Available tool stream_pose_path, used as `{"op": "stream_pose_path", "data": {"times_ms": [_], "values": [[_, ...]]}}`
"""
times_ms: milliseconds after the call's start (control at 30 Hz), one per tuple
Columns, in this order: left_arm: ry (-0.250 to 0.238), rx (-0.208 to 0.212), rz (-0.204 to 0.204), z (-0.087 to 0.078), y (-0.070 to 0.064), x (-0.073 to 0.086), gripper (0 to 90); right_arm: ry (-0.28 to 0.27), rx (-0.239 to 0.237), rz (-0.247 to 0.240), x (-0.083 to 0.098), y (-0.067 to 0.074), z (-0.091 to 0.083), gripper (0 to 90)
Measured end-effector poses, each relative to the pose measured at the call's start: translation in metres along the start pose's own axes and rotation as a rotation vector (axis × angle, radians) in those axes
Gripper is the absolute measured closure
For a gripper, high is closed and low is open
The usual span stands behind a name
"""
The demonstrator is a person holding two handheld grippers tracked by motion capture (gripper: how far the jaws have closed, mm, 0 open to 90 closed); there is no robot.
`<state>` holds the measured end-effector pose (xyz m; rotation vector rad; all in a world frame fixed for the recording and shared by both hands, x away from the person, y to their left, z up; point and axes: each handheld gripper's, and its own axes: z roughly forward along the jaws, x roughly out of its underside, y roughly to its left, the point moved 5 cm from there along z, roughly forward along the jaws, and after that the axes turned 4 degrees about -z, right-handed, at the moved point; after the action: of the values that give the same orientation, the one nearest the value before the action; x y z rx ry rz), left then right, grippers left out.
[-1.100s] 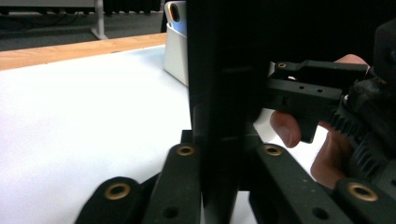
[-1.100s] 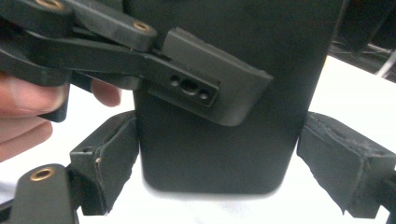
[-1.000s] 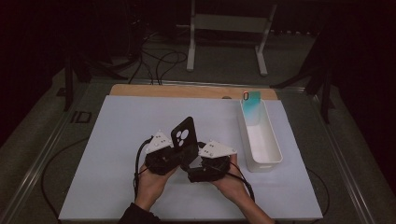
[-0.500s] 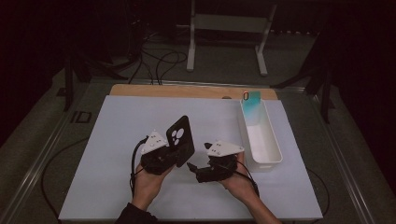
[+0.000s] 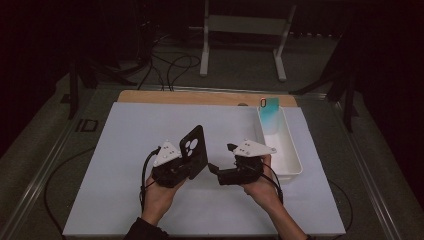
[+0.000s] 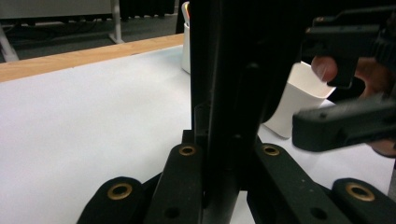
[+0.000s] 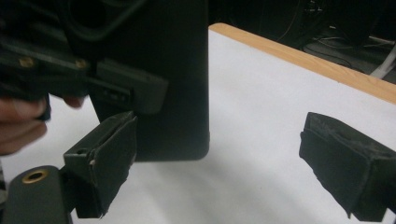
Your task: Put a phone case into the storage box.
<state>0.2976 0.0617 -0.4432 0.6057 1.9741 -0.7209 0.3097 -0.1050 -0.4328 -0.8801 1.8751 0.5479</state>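
Observation:
A black phone case (image 5: 196,149) with round camera cut-outs stands on edge above the white mat, and my left gripper (image 5: 190,167) is shut on its lower end. In the left gripper view the case (image 6: 233,93) rises edge-on between the jaws. My right gripper (image 5: 220,158) sits a short way to the right of the case, pointing left at it. Its jaws have just been opening and stand wide with nothing between them. In the right gripper view the case (image 7: 159,70) hangs ahead of the left pad, apart from my right gripper (image 7: 219,172).
A long white tray (image 5: 292,161) lies at the right of the mat (image 5: 115,150), just behind my right hand, with a teal item (image 5: 270,112) at its far end. A wooden strip (image 5: 200,97) runs along the mat's far edge. Cables trail off the table.
My right gripper has drawn away to the right from the case and the left gripper, and its jaws have spread. The left gripper keeps its place with the case.

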Motion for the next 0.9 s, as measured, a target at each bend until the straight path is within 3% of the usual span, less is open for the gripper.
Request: {"op": "stream_pose_path", "data": {"times_ms": [300, 533, 900], "values": [[0.013, 0.011, -0.001, 0.005, -0.003, 0.002, 86.5, -0.037, -0.004, -0.016, -0.021, 0.003, -0.002, 10.7], [0.020, 0.016, 0.002, 0.007, -0.005, 0.003, 86.5, -0.059, -0.031, -0.037, -0.039, 0.014, 0.001, 10.0], [0.027, 0.023, 0.018, 0.011, -0.010, 0.005, 86.5, -0.070, -0.053, -0.035, -0.052, 0.024, 0.013, 9.4]]}}
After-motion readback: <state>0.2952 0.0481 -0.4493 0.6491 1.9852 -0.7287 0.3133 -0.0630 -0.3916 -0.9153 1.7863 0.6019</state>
